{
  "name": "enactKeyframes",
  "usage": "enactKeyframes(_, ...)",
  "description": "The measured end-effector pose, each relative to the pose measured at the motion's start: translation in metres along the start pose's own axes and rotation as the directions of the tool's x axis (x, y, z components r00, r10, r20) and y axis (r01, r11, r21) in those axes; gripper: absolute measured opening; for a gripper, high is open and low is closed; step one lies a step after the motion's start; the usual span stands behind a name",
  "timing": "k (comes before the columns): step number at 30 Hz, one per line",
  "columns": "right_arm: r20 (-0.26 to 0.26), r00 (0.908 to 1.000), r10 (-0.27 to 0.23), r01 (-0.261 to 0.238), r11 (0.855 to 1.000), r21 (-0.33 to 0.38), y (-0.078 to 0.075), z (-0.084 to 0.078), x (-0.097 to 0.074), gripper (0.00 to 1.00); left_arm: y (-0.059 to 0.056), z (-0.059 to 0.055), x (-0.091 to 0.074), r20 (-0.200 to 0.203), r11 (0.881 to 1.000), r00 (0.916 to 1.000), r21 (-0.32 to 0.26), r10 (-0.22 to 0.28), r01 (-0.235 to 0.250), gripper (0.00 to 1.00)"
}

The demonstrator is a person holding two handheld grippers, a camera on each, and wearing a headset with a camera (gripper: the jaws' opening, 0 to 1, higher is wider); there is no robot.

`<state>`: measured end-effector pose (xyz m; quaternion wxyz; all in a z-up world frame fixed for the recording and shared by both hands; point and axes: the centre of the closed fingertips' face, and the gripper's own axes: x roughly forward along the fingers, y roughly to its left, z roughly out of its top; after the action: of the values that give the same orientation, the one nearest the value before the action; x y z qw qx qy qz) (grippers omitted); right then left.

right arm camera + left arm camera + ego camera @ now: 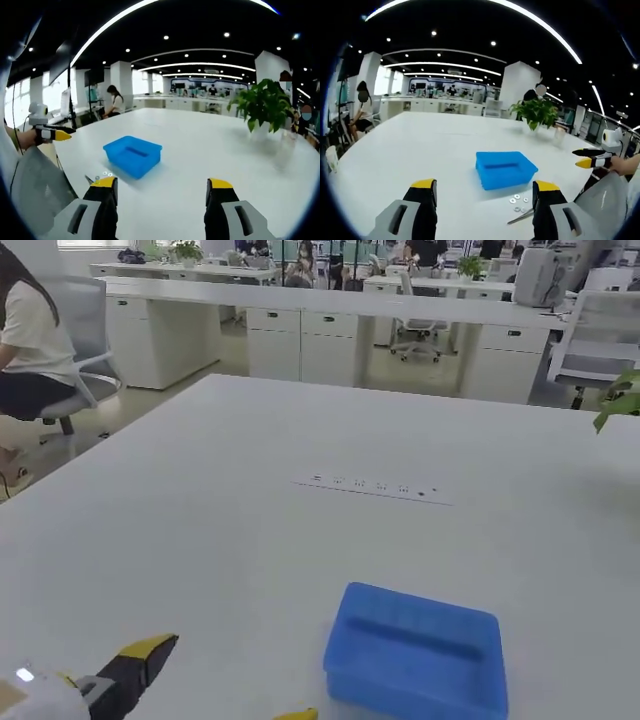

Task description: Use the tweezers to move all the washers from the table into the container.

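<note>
- Left gripper point(485, 186): jaws wide apart with nothing between them, over the near part of the bench point(420, 150).
- Right gripper point(161, 184): jaws also wide and empty, held off to the right of the work.
- Tweezers point(521, 217): flat on the bench and the nearest item, just beside the left gripper's right-hand jaw. Not yet picked up.
- Washers point(518, 201): a small loose cluster just beyond the tweezers, on the near side of the container. They are too small to count with confidence.
- Container point(505, 169): blue and open-topped, just beyond the washers. No washers visible inside.
- Potted plant point(536, 111): far right, well apart from the work.
- Risk: the tweezers are thin and lie flush with the surface. Jaws closing on them could skid them forward into the washers and scatter the cluster.
- Risk: a skewed hold would leave the tweezer tips misaligned. Flat, slick washers would then likely flick away or drop short of the container.
</note>
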<state>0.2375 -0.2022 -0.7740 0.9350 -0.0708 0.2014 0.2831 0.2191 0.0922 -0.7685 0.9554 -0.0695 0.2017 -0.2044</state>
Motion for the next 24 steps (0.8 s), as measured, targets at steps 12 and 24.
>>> enactKeyframes(12,-0.166,0.9555,0.244,-0.263,0.959,-0.105,0.054,0.001,0.018,0.28,-0.043,-0.058,0.016,-0.404,0.91,0.8641,0.15,-0.3,0.386,0.35)
enactKeyframes(24,-0.255,0.8784,0.404,-0.438,0.894,-0.091,0.107,-0.015,0.05,0.12,-0.054,-0.095,0.036,-0.626,0.782,0.709,0.243,-0.326,0.573,0.2)
